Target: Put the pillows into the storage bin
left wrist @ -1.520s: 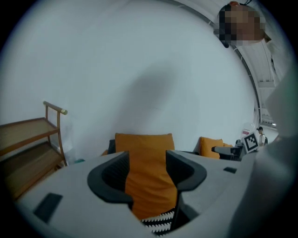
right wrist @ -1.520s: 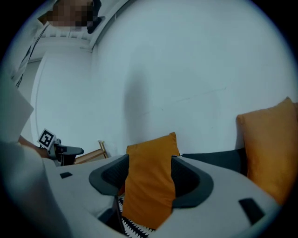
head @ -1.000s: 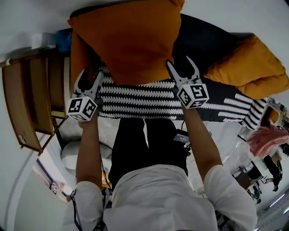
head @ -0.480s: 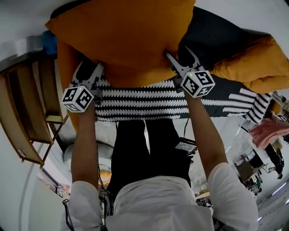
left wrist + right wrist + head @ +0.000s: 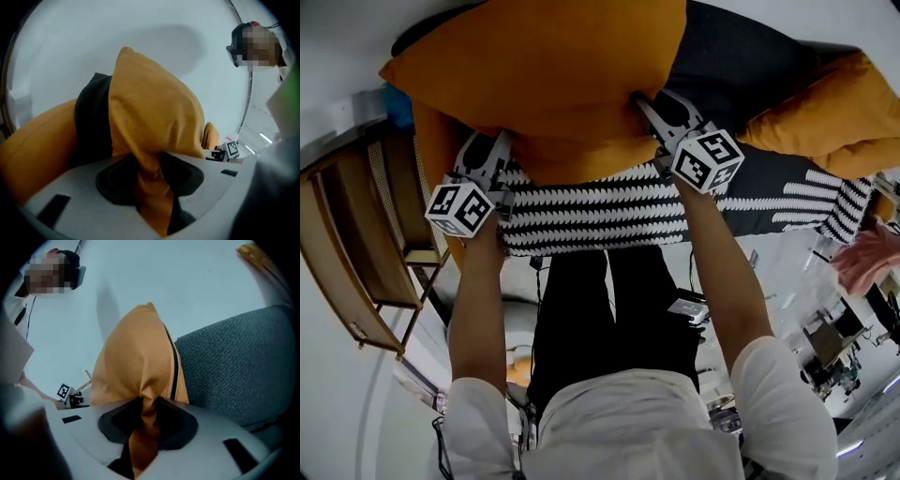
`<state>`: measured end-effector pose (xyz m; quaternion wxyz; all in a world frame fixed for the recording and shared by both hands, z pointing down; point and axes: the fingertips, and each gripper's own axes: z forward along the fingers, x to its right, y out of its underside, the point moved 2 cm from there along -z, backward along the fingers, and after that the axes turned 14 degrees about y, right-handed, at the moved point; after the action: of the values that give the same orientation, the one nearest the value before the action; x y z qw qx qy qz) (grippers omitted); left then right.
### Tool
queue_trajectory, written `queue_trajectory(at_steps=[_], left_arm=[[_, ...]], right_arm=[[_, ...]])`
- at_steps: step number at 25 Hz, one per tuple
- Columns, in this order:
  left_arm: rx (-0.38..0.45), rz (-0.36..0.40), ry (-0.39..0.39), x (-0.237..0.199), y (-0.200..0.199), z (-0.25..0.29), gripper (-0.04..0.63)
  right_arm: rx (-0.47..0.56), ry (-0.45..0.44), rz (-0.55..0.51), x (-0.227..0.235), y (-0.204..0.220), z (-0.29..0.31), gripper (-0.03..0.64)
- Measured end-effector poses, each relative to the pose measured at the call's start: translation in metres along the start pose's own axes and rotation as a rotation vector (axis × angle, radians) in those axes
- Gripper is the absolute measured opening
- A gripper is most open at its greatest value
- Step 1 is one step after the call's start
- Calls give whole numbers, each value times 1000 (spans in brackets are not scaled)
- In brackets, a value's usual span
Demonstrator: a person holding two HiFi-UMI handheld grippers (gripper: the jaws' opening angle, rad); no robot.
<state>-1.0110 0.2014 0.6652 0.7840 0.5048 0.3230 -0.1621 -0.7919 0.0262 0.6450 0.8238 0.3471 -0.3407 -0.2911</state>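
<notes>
The big orange pillow stands just beyond the far edge of the striped throw, propped on the dark sofa that the throw drapes over. Its near hem runs side to side along that far edge. The left gripper sits over the throw's left end and the right gripper further right along the throw. Each points away from the person into the pillow's lower edge, so the pillow lies straight ahead of both, with its long side spanning the gap between them. Both sets of jaws have just been closing. In the left gripper view a bunched fold of orange cover is squeezed between the dark pads, and the right gripper view shows the same, a twisted pleat of cover pinched tight beside the black seam line. So both hold the pillow by cloth alone, at two spots on one hem, and neither hand is nearer than the other. My judgement is that the coming lift must raise both ends evenly, or the soft bulk will swing and drag on the thin pinches. A second orange pillow lies beyond the throw's right end. No storage bin shows in any view, so I cannot tell which way the carry must go.
</notes>
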Motion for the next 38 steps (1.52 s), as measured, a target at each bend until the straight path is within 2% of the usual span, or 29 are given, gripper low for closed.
queue_trajectory(at_steps=[2,6,11,15,19,23,33,38], left_arm=[[-5,16,-11,3,-1,-4,128],[-5,59,-13,31,-2,-11,64],[-44,200,48,98,-21,-1,35],[-68,293,122,154,-30,11,31],[-116,378,235,222,-26,40,29],[-162,461,307,322,-14,55,28],[-219,593,712,618,49,100,28],[-252,634,858,749,90,94,26]], right_arm=[[17,26,5,-3,1,-2,84],[44,69,53,-1,-7,-22,54],[121,124,94,15,-20,-80,48],[195,172,128,26,-15,-149,46],[286,270,186,48,-10,-239,44],[354,333,215,61,-9,-350,44],[626,663,277,88,7,-683,43],[722,783,299,80,32,-824,43]])
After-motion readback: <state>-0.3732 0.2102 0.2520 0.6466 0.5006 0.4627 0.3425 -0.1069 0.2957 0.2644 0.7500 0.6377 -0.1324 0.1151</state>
